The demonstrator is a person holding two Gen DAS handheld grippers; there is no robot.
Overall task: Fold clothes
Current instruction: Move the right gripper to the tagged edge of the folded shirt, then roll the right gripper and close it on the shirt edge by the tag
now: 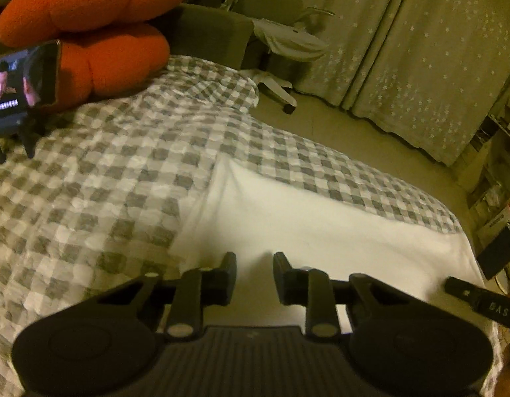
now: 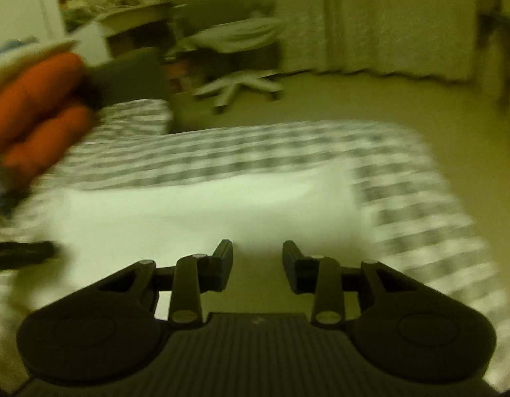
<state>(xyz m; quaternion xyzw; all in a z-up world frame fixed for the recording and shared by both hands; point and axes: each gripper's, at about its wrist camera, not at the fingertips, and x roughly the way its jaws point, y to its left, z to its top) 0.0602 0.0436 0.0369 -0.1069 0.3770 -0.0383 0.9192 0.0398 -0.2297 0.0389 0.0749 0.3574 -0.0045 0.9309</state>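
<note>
- The grey-and-white checked bedspread covers the whole work surface; it is soft and rumpled, so anything dragged across it may pull the cover along.
- The white cloth garment lies spread flat on the bedspread near its edge, just ahead of both grippers. In the right wrist view it is blurred, so its hems and corners cannot be made out there.
- The puffy orange cushion sits at the head of the bed, well apart from the garment.
- The phone on a small black stand, screen lit, rests just in front of the cushion; a wide sweep of cloth that way could knock it over.
- The left gripper hovers over the garment's near part, jaws apart with nothing between them.
- The right gripper likewise stands with jaws apart and empty above the white cloth.
- Risk, as I judge it: pinching through to the bedspread and lifting both layers, or grabbing unmatched points so the fold comes out skewed.
</note>
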